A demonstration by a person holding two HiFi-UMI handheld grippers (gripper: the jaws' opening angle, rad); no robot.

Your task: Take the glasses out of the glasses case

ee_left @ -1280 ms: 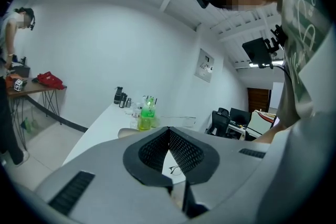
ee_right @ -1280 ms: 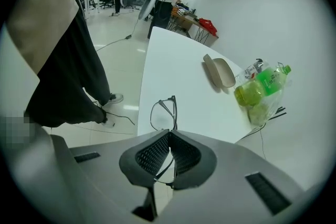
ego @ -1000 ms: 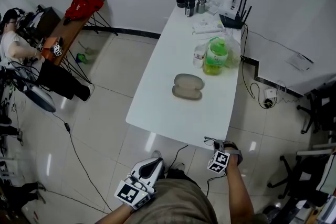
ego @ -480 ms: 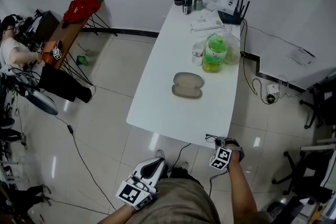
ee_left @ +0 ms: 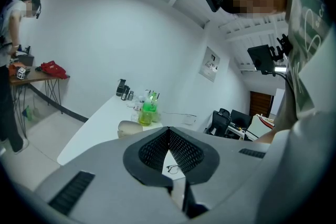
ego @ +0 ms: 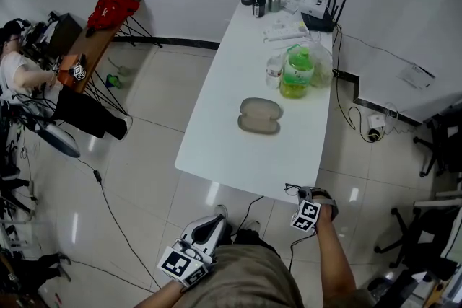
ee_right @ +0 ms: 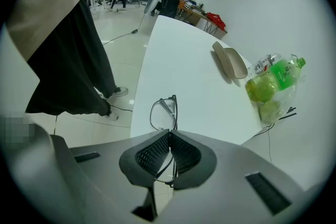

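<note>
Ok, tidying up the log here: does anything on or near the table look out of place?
Only the glasses: they sit clamped in the right gripper's jaws by the table's near edge, apart from the open glasses case mid-table. Nothing looks spilled or broken.

Left gripper hanging low at bottom centre, jaws pressing together, right arm reaching forward at lower right, right gripper pinching glasses.

Glasses case lies on the table, bottle behind, glasses nearer.
</note>
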